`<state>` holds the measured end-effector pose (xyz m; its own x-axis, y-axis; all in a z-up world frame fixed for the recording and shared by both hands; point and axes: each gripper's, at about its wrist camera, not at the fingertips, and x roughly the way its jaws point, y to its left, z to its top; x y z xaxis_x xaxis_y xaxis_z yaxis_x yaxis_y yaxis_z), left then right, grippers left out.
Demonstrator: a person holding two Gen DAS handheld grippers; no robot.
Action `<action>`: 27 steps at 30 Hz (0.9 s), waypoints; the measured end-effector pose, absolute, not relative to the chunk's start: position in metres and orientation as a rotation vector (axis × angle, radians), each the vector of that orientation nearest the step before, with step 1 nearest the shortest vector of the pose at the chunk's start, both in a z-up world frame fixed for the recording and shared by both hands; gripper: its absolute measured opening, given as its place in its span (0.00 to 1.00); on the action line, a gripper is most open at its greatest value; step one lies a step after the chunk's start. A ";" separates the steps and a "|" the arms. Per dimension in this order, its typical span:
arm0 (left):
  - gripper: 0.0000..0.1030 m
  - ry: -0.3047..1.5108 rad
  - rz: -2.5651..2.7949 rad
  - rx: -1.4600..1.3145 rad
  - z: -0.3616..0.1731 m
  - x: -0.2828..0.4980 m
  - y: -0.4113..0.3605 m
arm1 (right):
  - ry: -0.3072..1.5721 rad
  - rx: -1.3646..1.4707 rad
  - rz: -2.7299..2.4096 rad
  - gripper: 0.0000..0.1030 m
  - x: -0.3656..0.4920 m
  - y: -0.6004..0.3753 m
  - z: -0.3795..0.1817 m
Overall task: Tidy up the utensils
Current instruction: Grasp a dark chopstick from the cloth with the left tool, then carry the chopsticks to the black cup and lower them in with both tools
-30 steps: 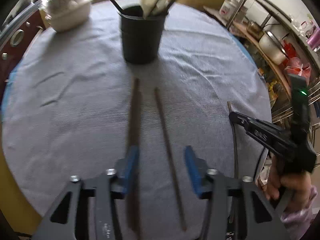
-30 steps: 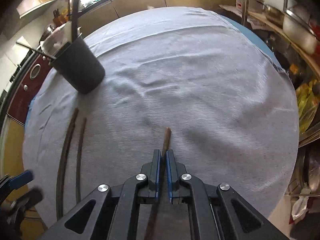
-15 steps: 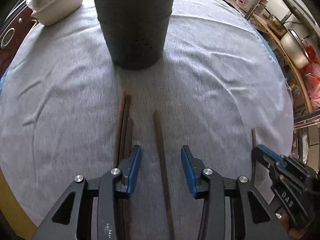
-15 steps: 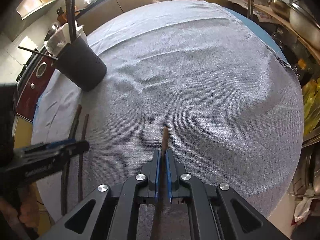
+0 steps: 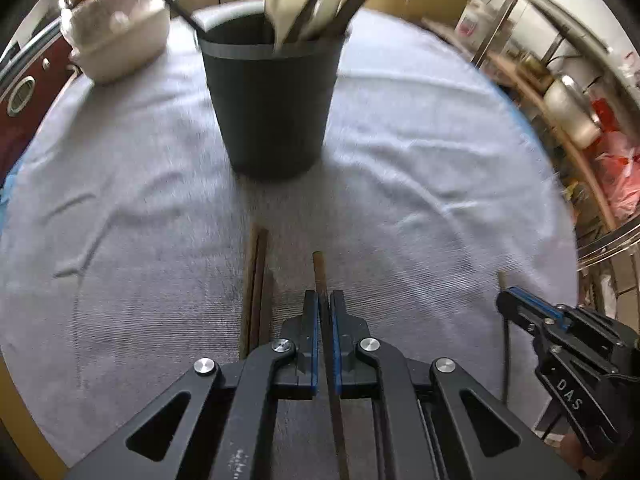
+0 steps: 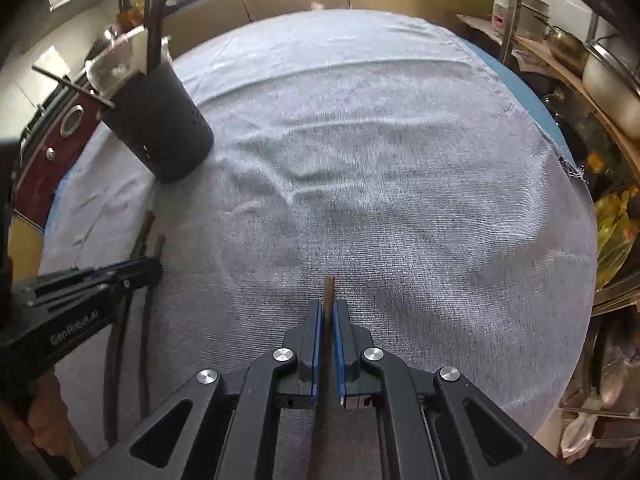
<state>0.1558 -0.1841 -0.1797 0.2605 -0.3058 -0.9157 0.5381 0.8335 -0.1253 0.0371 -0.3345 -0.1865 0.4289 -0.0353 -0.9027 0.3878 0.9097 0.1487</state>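
Both hands are at the pick-up step. The left hand-held gripper (image 5: 324, 312) has just been closing, and its blue pads now pinch a brown chopstick (image 5: 319, 270) that lies on the cloth-covered surface (image 5: 420, 184), its tip pointing toward the far side. Just to the left of it a pair of chopsticks (image 5: 256, 272) lies loose on the cloth. The right hand-held gripper (image 6: 328, 320) is pressed together on another chopstick (image 6: 329, 292), well apart to the right, its tip poking out past the pads. The dark utensil holder (image 5: 272, 108) stands upright straight beyond the left gripper, already carrying several utensils; a pale covered dish (image 5: 116, 40) sits at the far left. My judgement is that each stick next needs lifting clear of the cloth, tilting upright and lowering into the holder's open mouth between the handles already there, after which the loose pair remains to be collected.
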 end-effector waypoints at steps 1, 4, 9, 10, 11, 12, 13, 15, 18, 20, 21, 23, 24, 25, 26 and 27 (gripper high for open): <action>0.05 1.153 -0.584 0.219 -0.170 0.153 -0.182 | 1.084 0.362 -0.264 0.06 0.036 -0.333 -0.182; 0.05 1.078 -0.585 0.187 -0.140 0.143 -0.171 | 1.015 0.373 -0.243 0.06 0.028 -0.329 -0.160; 0.05 0.947 -0.573 0.143 -0.090 0.125 -0.150 | 0.867 0.403 -0.174 0.06 0.020 -0.315 -0.120; 0.05 0.921 -0.568 0.130 -0.082 0.121 -0.144 | 0.842 0.408 -0.163 0.06 0.020 -0.311 -0.115; 0.05 0.897 -0.562 0.118 -0.072 0.116 -0.138 | 0.803 0.413 -0.149 0.06 0.017 -0.306 -0.107; 0.05 0.876 -0.554 0.107 -0.064 0.114 -0.130 | 0.777 0.414 -0.139 0.06 0.015 -0.303 -0.101; 0.05 0.855 -0.546 0.097 -0.056 0.111 -0.123 | 0.746 0.413 -0.127 0.06 0.011 -0.298 -0.095; 0.05 0.812 -0.530 0.080 -0.045 0.104 -0.111 | 0.682 0.406 -0.107 0.06 0.007 -0.289 -0.083; 0.05 0.758 -0.506 0.054 -0.029 0.096 -0.095 | 0.615 0.392 -0.094 0.06 0.004 -0.279 -0.071; 0.05 0.732 -0.497 0.044 -0.027 0.092 -0.090 | 0.573 0.392 -0.084 0.06 0.002 -0.273 -0.064; 0.05 0.726 -0.495 0.041 -0.026 0.091 -0.089 | 0.549 0.393 -0.079 0.06 0.000 -0.270 -0.060; 0.05 0.716 -0.494 0.034 -0.022 0.088 -0.084 | 0.524 0.390 -0.079 0.06 -0.002 -0.266 -0.056; 0.05 0.710 -0.493 0.032 -0.020 0.087 -0.082 | 0.517 0.389 -0.079 0.06 -0.002 -0.264 -0.054; 0.05 0.704 -0.491 0.030 -0.018 0.087 -0.081 | 0.508 0.388 -0.077 0.06 -0.003 -0.262 -0.052; 0.05 0.699 -0.486 0.031 -0.016 0.087 -0.080 | 0.499 0.387 -0.074 0.06 -0.003 -0.259 -0.050; 0.05 0.693 -0.480 0.032 -0.014 0.086 -0.079 | 0.494 0.385 -0.073 0.06 -0.004 -0.258 -0.048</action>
